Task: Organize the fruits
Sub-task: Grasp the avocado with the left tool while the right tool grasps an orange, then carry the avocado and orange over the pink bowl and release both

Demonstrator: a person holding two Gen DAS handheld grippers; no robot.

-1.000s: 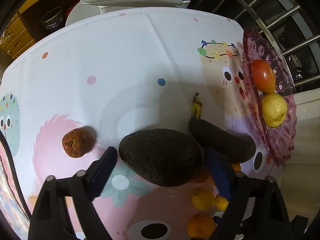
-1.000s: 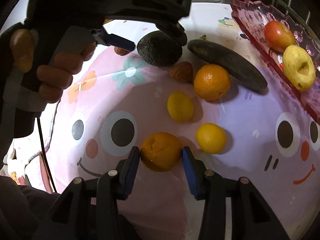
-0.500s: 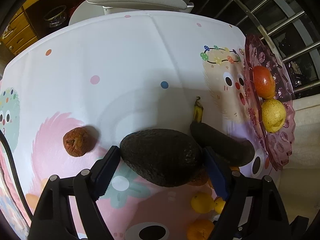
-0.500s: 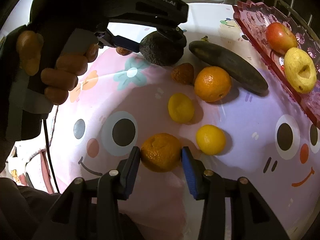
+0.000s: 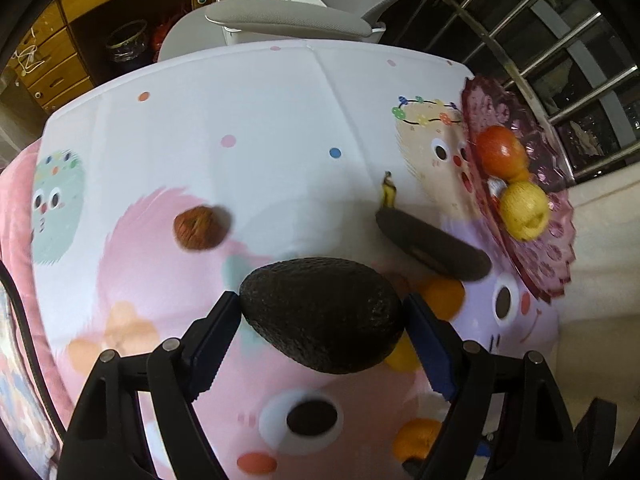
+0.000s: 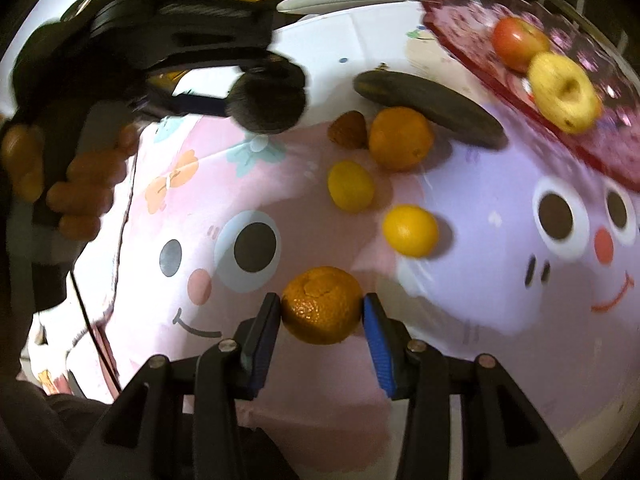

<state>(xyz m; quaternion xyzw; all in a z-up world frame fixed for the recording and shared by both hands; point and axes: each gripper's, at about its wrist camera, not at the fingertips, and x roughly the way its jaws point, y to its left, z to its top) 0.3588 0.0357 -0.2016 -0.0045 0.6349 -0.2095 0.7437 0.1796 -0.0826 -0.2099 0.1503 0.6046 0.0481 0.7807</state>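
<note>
The left tongs (image 5: 322,322) squeeze the dark avocado (image 5: 320,314) above the desk (image 5: 240,120), the right tongs (image 6: 322,316) pinch an orange (image 6: 322,305), and either round fruit could slip and roll off, though the pink plate (image 5: 556,240) still has room.

Your left gripper (image 5: 322,316) points steeply down, its blue pads (image 5: 212,340) pressed on either end of the avocado (image 5: 320,316), which hangs clear of the cloth. In the right wrist view your left hand (image 6: 80,184) wraps the handle, with the fingers (image 6: 86,194) curled round the grip. Your right gripper (image 6: 322,316) also points steeply down, its jaws set narrow with both pads (image 6: 262,340) touching the sides of the orange (image 6: 322,304).
</note>
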